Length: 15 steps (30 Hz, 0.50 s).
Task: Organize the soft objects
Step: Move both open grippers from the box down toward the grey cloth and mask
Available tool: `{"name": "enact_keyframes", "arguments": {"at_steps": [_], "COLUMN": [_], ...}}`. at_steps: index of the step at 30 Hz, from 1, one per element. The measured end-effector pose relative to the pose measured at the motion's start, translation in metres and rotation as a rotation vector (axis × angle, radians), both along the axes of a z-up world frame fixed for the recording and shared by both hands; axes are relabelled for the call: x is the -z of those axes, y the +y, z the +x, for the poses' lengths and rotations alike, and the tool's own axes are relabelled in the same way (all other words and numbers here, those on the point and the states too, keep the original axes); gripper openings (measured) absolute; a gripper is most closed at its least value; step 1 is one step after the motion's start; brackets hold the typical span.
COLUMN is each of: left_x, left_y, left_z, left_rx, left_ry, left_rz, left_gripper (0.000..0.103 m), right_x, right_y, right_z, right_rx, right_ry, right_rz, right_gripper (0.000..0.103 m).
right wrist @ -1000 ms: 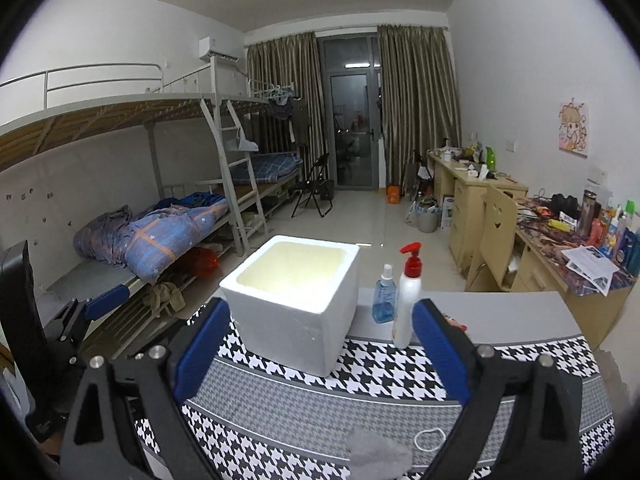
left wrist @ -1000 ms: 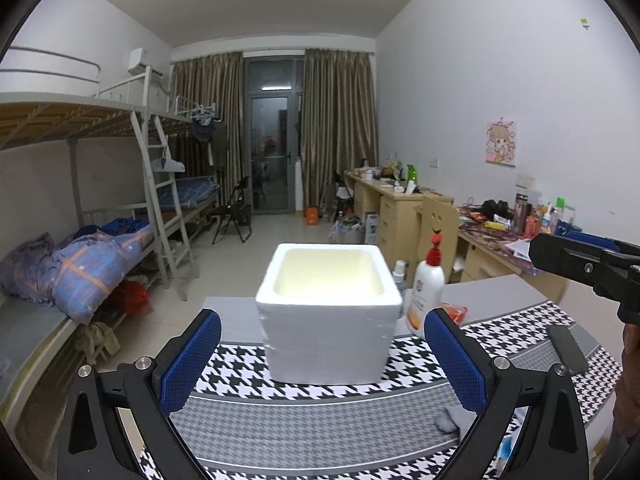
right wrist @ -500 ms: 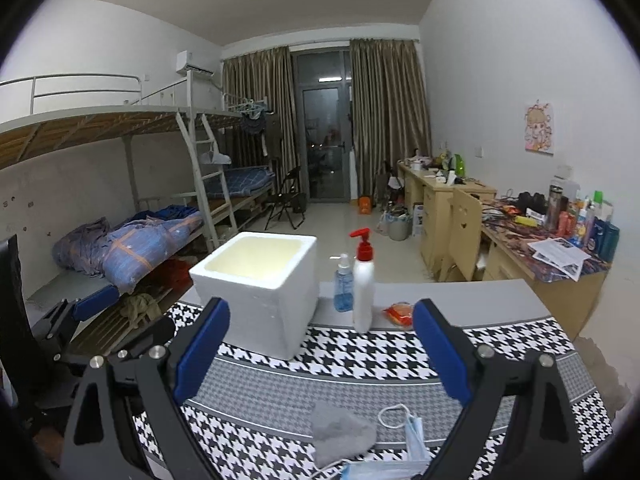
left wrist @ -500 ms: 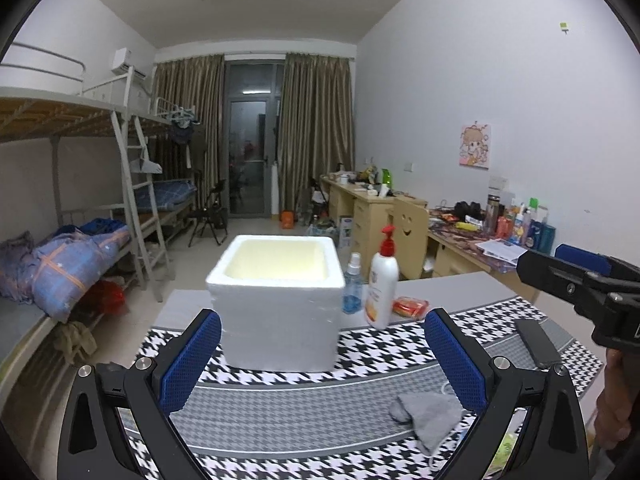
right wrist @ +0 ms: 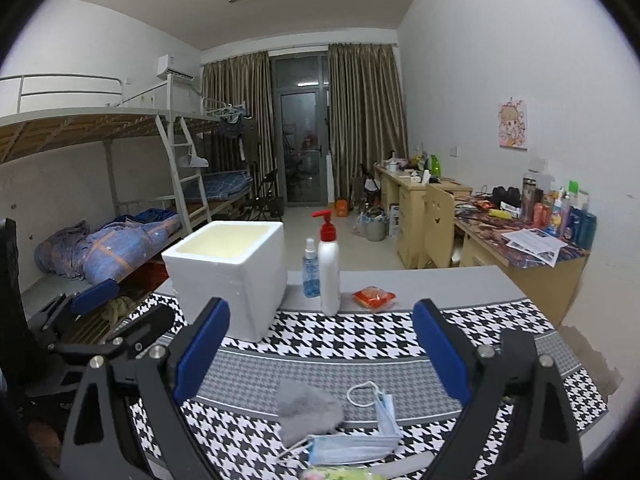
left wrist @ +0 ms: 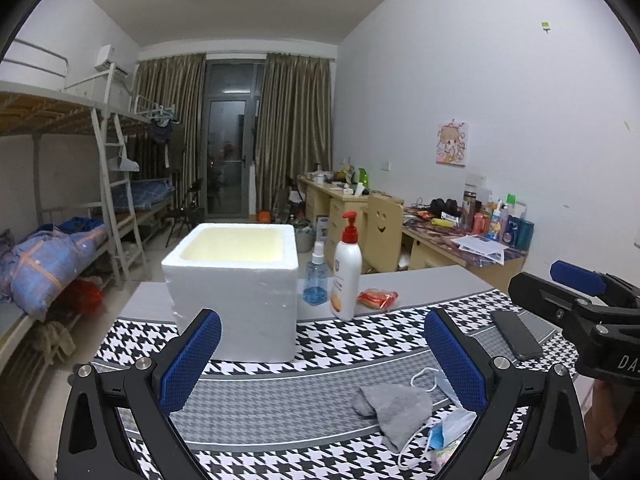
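Note:
A crumpled grey cloth [left wrist: 394, 404] lies on the houndstooth table cover, touching a pale blue face mask [left wrist: 444, 432] with white ear loops. My left gripper [left wrist: 324, 360] is open above the cover, the cloth just inside its right finger. In the right wrist view the grey cloth [right wrist: 308, 408] and the mask [right wrist: 356, 440] lie low between the fingers of my open right gripper [right wrist: 322, 354]. Neither gripper holds anything. An open white foam box [left wrist: 236, 280] stands behind, also visible as the foam box [right wrist: 228, 272] at centre left.
A lotion pump bottle [left wrist: 346, 276], a blue spray bottle [left wrist: 316, 276] and a red packet [left wrist: 378, 298] stand right of the box. A black phone [left wrist: 516, 334] lies at the right. A green-patterned item [right wrist: 340, 474] peeks at the bottom edge. Desks and bunk beds fill the room beyond.
Both grippers have drawn back from the foam box and swung right. The grey cloth and the mask have come fully into view between the fingers. Both stay open.

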<state>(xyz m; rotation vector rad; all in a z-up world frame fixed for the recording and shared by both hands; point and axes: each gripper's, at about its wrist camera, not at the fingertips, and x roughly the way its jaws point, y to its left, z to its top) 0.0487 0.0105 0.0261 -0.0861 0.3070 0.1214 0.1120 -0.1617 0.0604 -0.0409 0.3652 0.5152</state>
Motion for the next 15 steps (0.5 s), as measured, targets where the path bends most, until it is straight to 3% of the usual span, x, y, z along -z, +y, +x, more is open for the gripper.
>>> {"name": "enact_keyframes", "arguments": {"at_steps": [8,15], "left_x": [0.007,0.023], "left_y": [-0.009,-0.014], "left_z": [0.005,0.021], "left_rx": [0.041,0.060], "left_ry": [0.000,0.061], "left_rz": [-0.007,-0.038], "left_gripper": [0.102,0.102], "right_x": [0.012,0.029], "right_y": [-0.011,-0.026], "right_z": [0.000,0.002], "right_rx": [0.020,0.028], "right_ry": [0.006,0.045], "right_rz": [-0.007,0.003], "right_gripper": [0.095,0.095]}}
